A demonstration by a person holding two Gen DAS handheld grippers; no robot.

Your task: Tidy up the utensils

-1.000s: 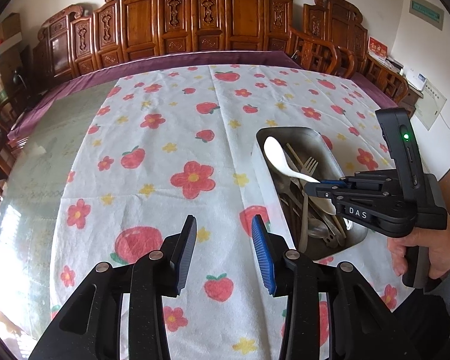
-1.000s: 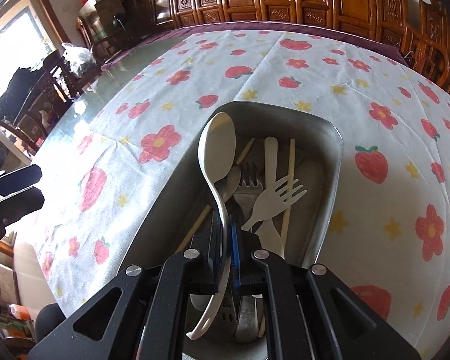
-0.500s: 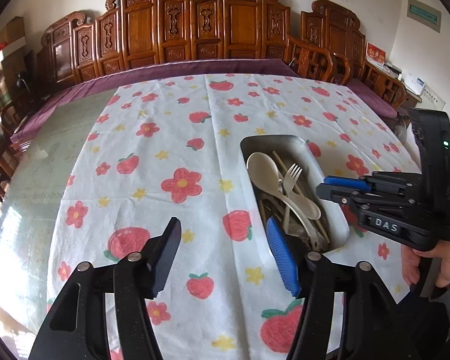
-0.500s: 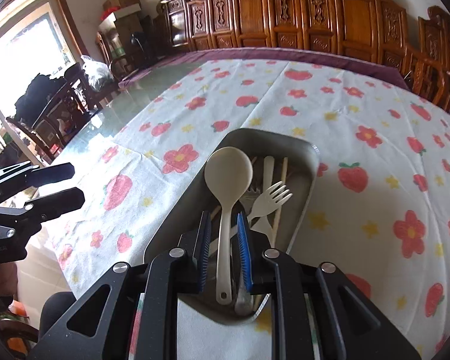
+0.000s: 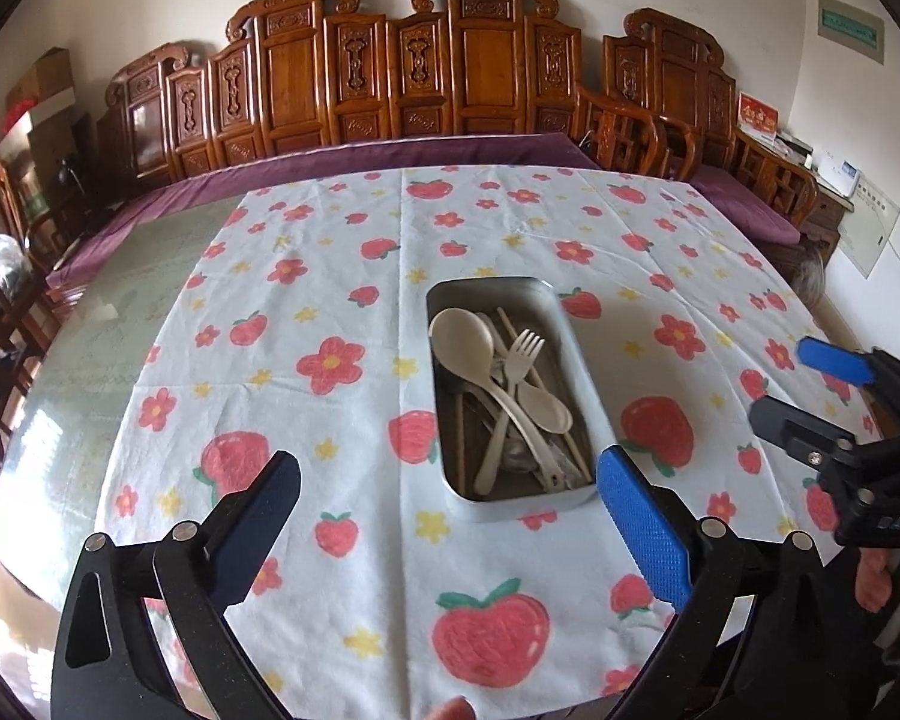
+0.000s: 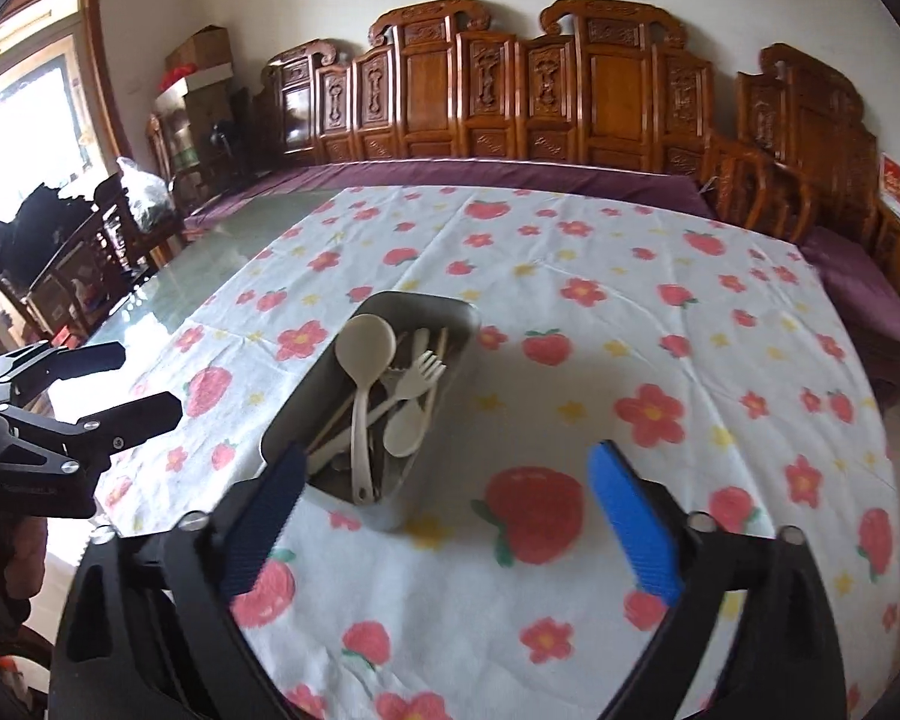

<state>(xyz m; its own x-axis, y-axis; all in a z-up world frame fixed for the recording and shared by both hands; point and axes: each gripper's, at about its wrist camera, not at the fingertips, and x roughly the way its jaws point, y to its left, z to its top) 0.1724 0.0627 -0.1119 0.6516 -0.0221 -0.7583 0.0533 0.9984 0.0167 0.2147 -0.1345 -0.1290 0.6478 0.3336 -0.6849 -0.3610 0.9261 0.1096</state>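
On the flowered tablecloth (image 5: 354, 276), near its middle, the metal tray (image 5: 594, 402) is being left loaded with the utensils: a large cream spoon (image 5: 462, 339), a pale fork (image 5: 519, 360), a smaller spoon (image 5: 546, 408) and chopsticks (image 5: 459, 438) are lying crossed inside it, with darker metal pieces underneath that cannot be told apart. Both tools are being held clear of the tray, nearer the table's front edge; the left gripper (image 5: 447, 516) and the right gripper (image 6: 444, 516) are being kept spread wide, their jaws having just been opening, and nothing is being pinched between either pair. The gathering step is judged to be finishing, since no utensil is being seen loose on the cloth. If anything is being called for next, it is judged to be a tidying of the crossed handles, which would ask for a narrow pinch from above. Beyond the cloth, a glass-topped table (image 5: 90, 330) is being shown, ringed by carved wooden chairs (image 5: 480, 72) against a pale wall, with a bright window (image 6: 24, 96) at one side.
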